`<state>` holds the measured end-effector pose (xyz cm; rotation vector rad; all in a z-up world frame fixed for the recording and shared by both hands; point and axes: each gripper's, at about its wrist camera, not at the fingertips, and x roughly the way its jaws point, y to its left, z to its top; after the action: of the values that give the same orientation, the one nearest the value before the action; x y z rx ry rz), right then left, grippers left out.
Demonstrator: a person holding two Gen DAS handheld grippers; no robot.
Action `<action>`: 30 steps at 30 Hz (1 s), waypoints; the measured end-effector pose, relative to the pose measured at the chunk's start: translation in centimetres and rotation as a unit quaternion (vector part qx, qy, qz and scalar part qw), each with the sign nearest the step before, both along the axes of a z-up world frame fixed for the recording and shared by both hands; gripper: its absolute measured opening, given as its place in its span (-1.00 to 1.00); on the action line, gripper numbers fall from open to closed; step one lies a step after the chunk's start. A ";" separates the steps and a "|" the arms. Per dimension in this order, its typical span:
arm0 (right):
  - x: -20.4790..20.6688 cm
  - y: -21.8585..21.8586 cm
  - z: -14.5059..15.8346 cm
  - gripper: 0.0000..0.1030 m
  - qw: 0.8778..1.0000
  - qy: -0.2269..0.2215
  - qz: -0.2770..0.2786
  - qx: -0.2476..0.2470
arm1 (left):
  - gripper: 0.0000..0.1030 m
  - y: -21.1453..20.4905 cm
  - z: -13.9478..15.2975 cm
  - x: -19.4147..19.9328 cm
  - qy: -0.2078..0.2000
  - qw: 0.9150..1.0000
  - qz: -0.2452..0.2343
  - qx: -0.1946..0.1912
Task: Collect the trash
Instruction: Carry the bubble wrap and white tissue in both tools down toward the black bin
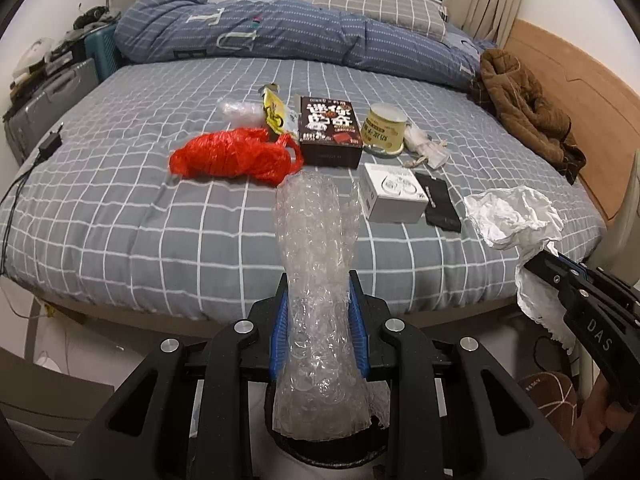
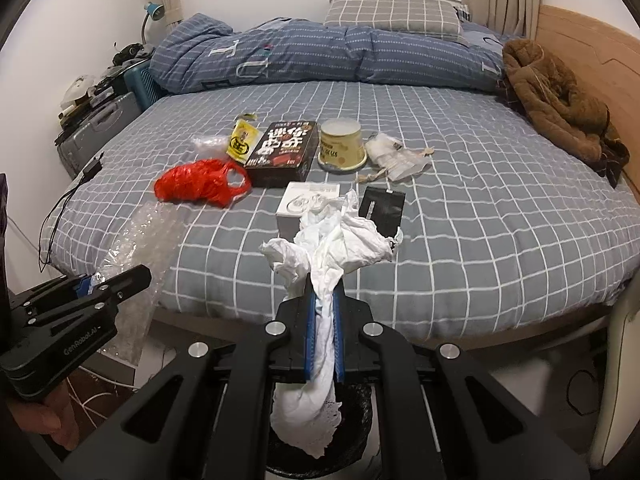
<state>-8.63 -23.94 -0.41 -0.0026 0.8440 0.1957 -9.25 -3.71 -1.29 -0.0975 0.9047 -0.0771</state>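
Note:
My left gripper (image 1: 318,320) is shut on a long roll of clear bubble wrap (image 1: 316,248), held in front of the bed's near edge. My right gripper (image 2: 325,320) is shut on crumpled white tissue paper (image 2: 336,240); the tissue's lower end hangs over a dark bin (image 2: 356,440) below. Each gripper shows in the other's view: the right gripper (image 1: 536,266) at the right, the left gripper (image 2: 142,276) at the left. On the bed lie a red plastic bag (image 1: 236,156), a dark box (image 1: 330,130), a yellow cup (image 1: 386,128), a white box (image 1: 392,192) and a black packet (image 1: 438,202).
A yellow wrapper (image 1: 274,114) and clear plastic scraps (image 1: 424,146) also lie on the checked bed sheet (image 1: 120,208). A folded blue quilt (image 1: 280,32) and a brown coat (image 1: 528,108) sit at the back. A wooden headboard (image 1: 580,80) stands right, suitcases (image 1: 52,96) left.

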 end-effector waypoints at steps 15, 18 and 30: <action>-3.8 1.4 -3.6 -0.87 0.999 0.028 0.017 0.000 | -0.50 0.5 -3.5 -3.4 0.030 1.000 0.001 -0.004; -4.3 1.8 -4.7 -0.87 0.999 0.037 0.021 0.000 | -0.50 0.4 -4.6 -4.0 0.037 0.999 0.001 -0.004; -5.3 2.6 -9.9 -0.87 0.997 0.079 0.025 -0.001 | -0.50 0.5 -10.3 -5.0 0.081 0.997 0.003 -0.003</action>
<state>-13.91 -21.32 -10.27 -0.0109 1.0026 0.2449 -14.24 -3.22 -11.62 -0.1139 1.0656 -0.0680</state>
